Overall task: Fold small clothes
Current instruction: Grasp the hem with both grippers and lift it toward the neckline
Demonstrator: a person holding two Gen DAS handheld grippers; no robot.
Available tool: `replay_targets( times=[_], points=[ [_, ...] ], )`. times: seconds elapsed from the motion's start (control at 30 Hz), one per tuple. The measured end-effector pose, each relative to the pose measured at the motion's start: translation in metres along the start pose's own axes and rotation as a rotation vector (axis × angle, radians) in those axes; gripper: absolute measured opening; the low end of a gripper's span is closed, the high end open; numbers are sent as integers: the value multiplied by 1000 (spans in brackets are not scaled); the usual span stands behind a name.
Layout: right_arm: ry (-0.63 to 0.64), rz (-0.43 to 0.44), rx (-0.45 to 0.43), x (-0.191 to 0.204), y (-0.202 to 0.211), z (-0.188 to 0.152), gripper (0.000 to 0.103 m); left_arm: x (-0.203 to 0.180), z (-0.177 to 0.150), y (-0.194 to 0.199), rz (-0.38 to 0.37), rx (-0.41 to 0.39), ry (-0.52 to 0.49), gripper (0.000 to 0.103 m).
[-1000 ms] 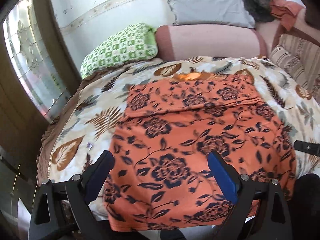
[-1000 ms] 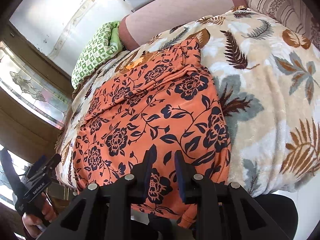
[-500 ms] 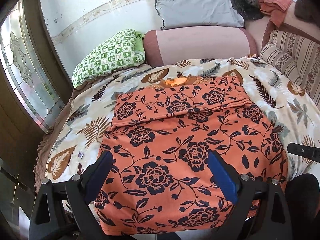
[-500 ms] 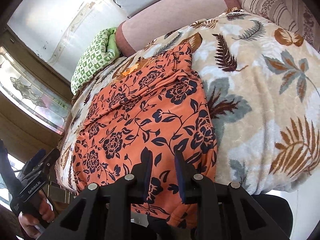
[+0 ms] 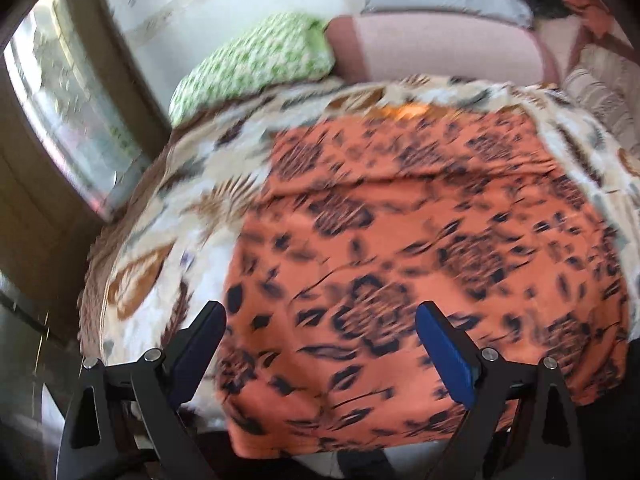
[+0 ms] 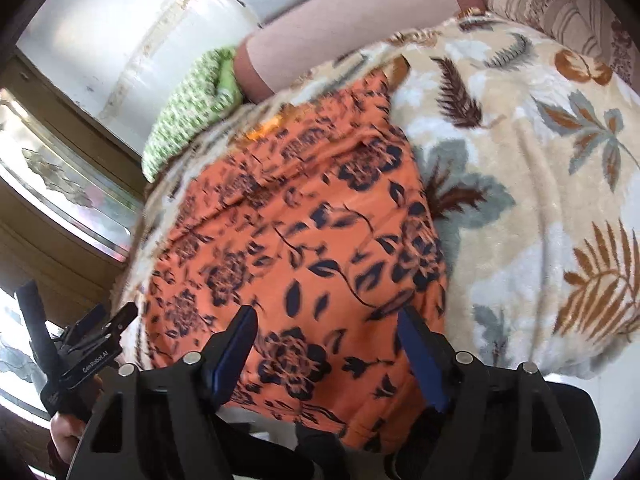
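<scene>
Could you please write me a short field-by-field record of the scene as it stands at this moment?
surface: bed with leaf-print blanket
garment: orange floral cloth, spread flat, far end folded over, near edge hanging over the bed's edge
left gripper: open, above the cloth's near left part
right gripper: jaws opening, nothing pinched, cloth beneath
background: green checked pillow, pink bolster
image quality: left view blurred

The leaf-print blanket [image 6: 540,184] lies bare to the right of the orange floral garment [image 6: 304,240], giving open room on that side. At the far end the green checked pillow [image 5: 256,60] and pink bolster [image 5: 436,50] block the way (a striped cushion [image 6: 560,4] closes the far right corner). A narrower bare strip runs along the garment's left edge.
</scene>
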State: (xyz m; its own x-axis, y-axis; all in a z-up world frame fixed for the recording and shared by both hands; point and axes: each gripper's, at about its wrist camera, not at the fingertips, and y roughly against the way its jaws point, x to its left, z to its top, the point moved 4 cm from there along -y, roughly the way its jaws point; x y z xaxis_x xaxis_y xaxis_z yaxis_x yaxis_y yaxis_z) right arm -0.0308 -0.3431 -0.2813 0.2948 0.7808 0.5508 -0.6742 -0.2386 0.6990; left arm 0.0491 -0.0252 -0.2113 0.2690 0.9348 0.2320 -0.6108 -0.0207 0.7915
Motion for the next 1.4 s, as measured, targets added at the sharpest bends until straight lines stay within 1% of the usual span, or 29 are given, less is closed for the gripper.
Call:
replay_targets(
  times=[0.1,0.17,0.23,0.33,0.47,0.53,0.6,0.63,0.67,0.7,0.73,0.77,0.8,0.83,0.87,0.9,0.93,0.97,1.0,1.07,1.13,1.17,1.2,1.23,1.27,1.3,1.33,1.37,1.4],
  points=[
    [-34,-10,16,-13,1,-3,76,36,-14,-23,29,79,72,96],
    [-74,-37,36,-26,1,-4,76,59,-24,-37,30,140,132,96],
    [-108,-48,62,-37,-1,-6,76,79,-35,-51,6,208,200,96],
    [-155,-37,111,-47,-10,-11,76,95,-49,-65,-42,276,274,96],
    [-197,-5,187,-47,-29,-24,76,103,-61,-74,-101,308,330,96],
    [-223,-18,223,-49,-42,-32,75,105,-67,-77,-123,315,347,95],
    [-231,-46,240,-48,-52,-38,73,108,-70,-77,-139,308,348,87],
    [-211,-71,240,-46,-54,-41,68,109,-72,-78,-139,311,340,75],
    [-166,-121,243,-41,-56,-42,65,111,-73,-79,-144,314,334,66],
    [-134,-154,247,-39,-55,-44,58,113,-75,-79,-158,316,331,63],
    [-112,-174,251,-38,-56,-45,47,115,-76,-79,-167,318,331,60],
    [-79,-197,259,-37,-55,-46,37,117,-78,-79,-171,319,331,60],
    [-60,-200,264,-38,-53,-46,32,119,-80,-78,-171,321,331,60],
    [-53,-191,266,-38,-51,-46,21,122,-82,-78,-167,327,333,60],
    [-42,-175,267,-38,-49,-46,17,126,-84,-78,-169,334,336,60],
    [-38,-159,265,-37,-46,-45,16,126,-85,-81,-175,341,334,61],
    [-39,-144,261,-36,-44,-44,14,126,-87,-82,-184,355,329,65],
    [-43,-135,259,-37,-42,-42,13,127,-88,-83,-179,368,327,73],
    [-49,-118,257,-35,-40,-41,13,127,-90,-85,-173,375,327,76],
    [-74,-48,247,-27,-37,-36,12,123,-94,-89,-186,385,291,77],
    [-90,-5,230,-21,-32,-31,12,115,-99,-91,-186,398,226,77],
    [-108,43,209,-18,-25,-26,12,114,-102,-93,-183,403,208,77],
    [-120,72,197,-17,-22,-23,11,112,-104,-93,-193,408,208,77],
    [-143,120,175,-16,-14,-18,11,112,-107,-95,-219,414,219,74],
    [-156,145,161,-16,-9,-14,11,113,-109,-96,-245,419,233,66],
    [-169,168,148,-16,-6,-9,11,113,-112,-97,-282,425,252,61],
    [-186,195,134,-16,-1,-5,11,114,-112,-98,-305,426,265,53],
    [-206,232,120,-17,5,0,11,113,-112,-97,-316,419,265,44],
    [-221,260,107,-16,9,4,11,113,-112,-96,-321,409,254,38]
  ],
)
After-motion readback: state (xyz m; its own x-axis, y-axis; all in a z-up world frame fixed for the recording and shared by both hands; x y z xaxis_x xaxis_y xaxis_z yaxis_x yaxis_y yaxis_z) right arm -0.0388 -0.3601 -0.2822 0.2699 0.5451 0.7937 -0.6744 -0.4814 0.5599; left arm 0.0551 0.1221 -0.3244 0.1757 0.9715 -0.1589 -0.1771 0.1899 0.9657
